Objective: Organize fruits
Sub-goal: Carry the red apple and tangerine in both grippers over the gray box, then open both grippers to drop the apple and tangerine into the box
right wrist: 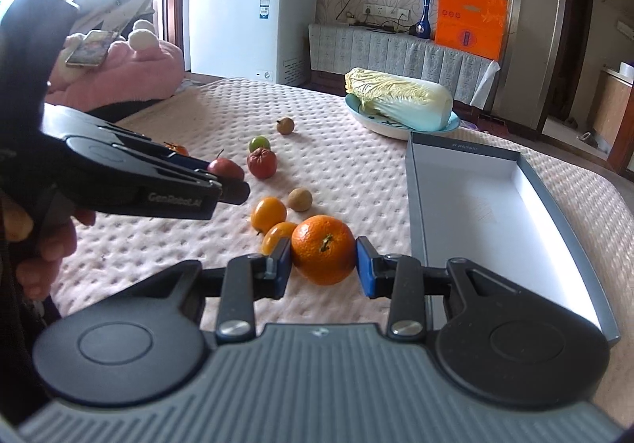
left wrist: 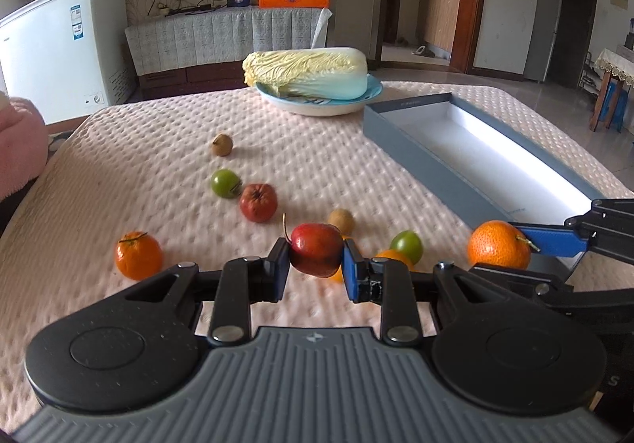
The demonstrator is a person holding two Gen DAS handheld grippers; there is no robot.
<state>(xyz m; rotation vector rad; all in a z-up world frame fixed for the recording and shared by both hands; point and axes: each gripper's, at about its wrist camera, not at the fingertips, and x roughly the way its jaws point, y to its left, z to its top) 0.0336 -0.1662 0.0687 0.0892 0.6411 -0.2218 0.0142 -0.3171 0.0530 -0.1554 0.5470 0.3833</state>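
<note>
Left gripper (left wrist: 316, 264): both pads clamp a red fruit (left wrist: 317, 254) between them, lifted clear of the quilted table cover (left wrist: 158, 149). Right gripper (right wrist: 324, 264): pads clamped on a mandarin (right wrist: 323, 254), likewise off the cover, just beside the near end of the open grey box (right wrist: 475, 213). Loose fruit lies mid-table beyond the claws: two small orange fruits (right wrist: 268, 214), a brown fruit (right wrist: 300, 199), a wrinkled red fruit (right wrist: 261, 163), a green fruit (right wrist: 259, 144). A second mandarin (left wrist: 138, 255) sits toward the left edge. At the far edge, a cabbage (left wrist: 309, 72) rests on a plate (left wrist: 317, 106).
</note>
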